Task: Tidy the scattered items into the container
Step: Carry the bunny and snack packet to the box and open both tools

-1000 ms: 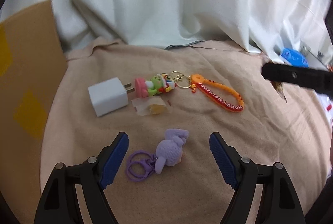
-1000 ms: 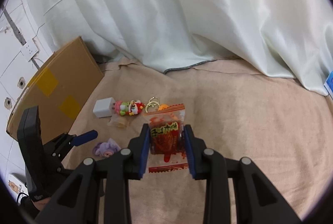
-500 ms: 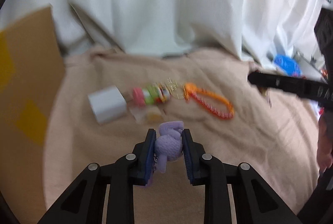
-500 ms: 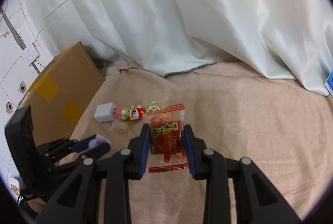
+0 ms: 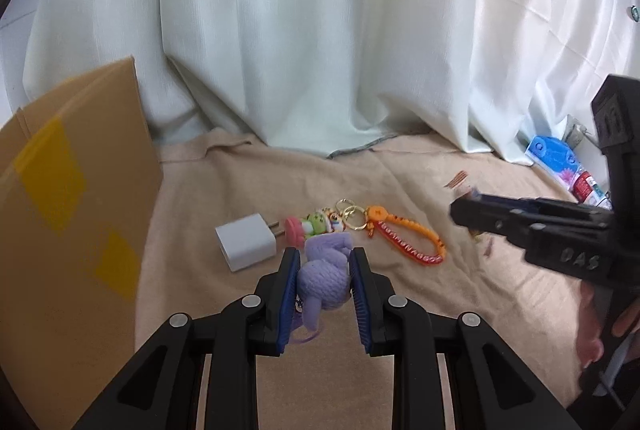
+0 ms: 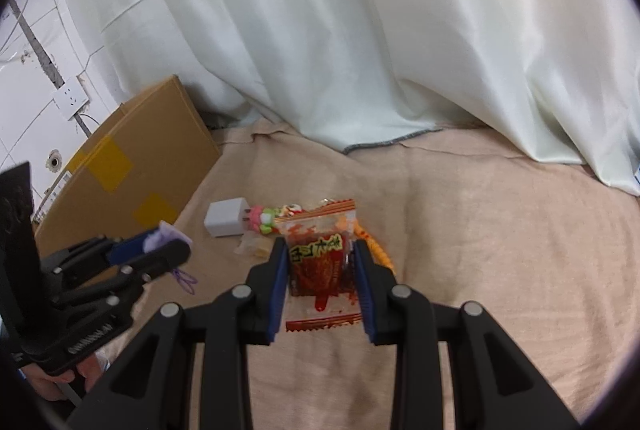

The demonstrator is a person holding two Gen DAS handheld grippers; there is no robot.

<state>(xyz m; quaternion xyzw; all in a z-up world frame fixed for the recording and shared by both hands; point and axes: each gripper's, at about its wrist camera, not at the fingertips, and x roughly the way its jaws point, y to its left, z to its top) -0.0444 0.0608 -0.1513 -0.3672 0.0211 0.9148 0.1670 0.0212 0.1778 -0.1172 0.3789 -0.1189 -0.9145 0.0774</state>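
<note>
Left gripper (image 5: 323, 272): both blue pads clamped on the purple knitted toy (image 5: 325, 272), held clear above the cloth; its purple ring loops dangle below the fingers.
Right gripper (image 6: 321, 264): closed on the red snack packet (image 6: 320, 262), which stands upright between the 2 pads, its lower sealed edge hanging beneath them.
Beige cloth (image 5: 224, 190): covers the surface under both grippers.
White charger plug (image 5: 246, 247): lies on the cloth just beyond the left gripper, prongs pointing right.
Green and pink figure keychain (image 5: 316, 224): touching the plug's prongs, gold rings at its right end.
Orange wrist strap (image 5: 408, 240): joined to those rings, looping off to the right.
Cardboard box (image 5: 60, 214): at the cloth's left edge, yellow tape patches on its side.
White curtain (image 5: 320, 30): hangs behind everything.
</note>
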